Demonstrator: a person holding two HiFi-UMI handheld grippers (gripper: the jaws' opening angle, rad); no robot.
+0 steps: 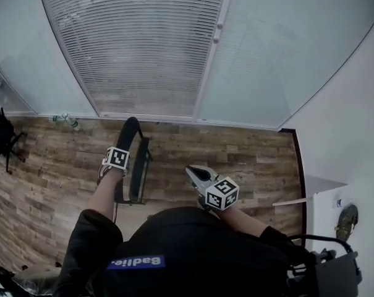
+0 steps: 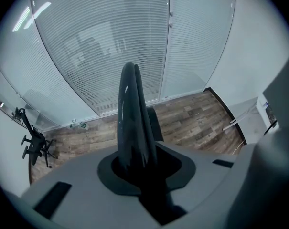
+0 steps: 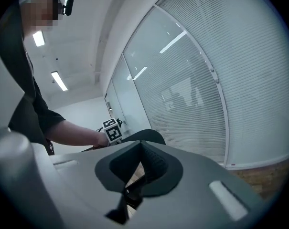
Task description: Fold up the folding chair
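The black folding chair [image 1: 137,166] stands upright on the wood floor in front of me and looks narrow from above. My left gripper [image 1: 114,167] points steeply down at the chair's top edge. In the left gripper view the curved black chair back [image 2: 131,113] runs up out from between the pads, and the left gripper [image 2: 138,173] is shut on it. My right gripper [image 1: 193,172] hangs to the right of the chair, apart from it, jaws shut with nothing between them. The right gripper view shows the shut right gripper [image 3: 140,171], the chair's top [image 3: 146,136] and the left hand's marker cube [image 3: 112,130].
A glass wall with blinds [image 1: 143,42] runs along the far side of the floor, with a bottle [image 1: 69,122] at its foot. A black wheeled stand [image 1: 2,142] is at the far left. A white wall [image 1: 353,135] and a dark cart [image 1: 332,271] are at the right.
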